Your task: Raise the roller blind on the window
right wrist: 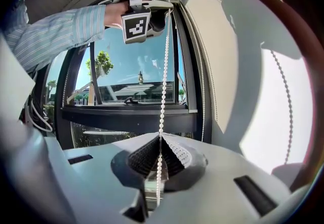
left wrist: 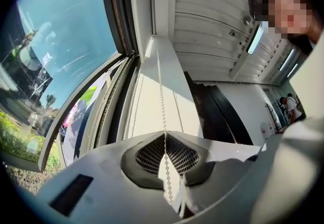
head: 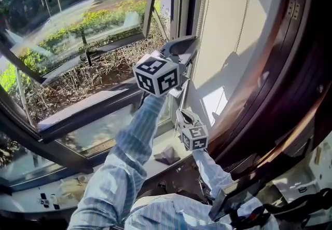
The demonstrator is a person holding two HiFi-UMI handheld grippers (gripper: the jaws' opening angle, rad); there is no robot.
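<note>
Jaws of our left gripper are pressed together on the chain, a single strand of beads passing straight through the line where they meet. Our right gripper is likewise closed on the same strand. Between the two the chain runs straight and near vertical, with the left gripper high by the top of the window and the right gripper directly below it, well apart. So the axis we must follow is up-and-down. We judge the left gripper the one placed to draw down next, with a long stretch of chain beneath it, while the right would have to let go and make way. The other strand hangs just beside, along the edge of the blind, which lies to the right of the window. How far up the blind stands we cannot tell.
</note>
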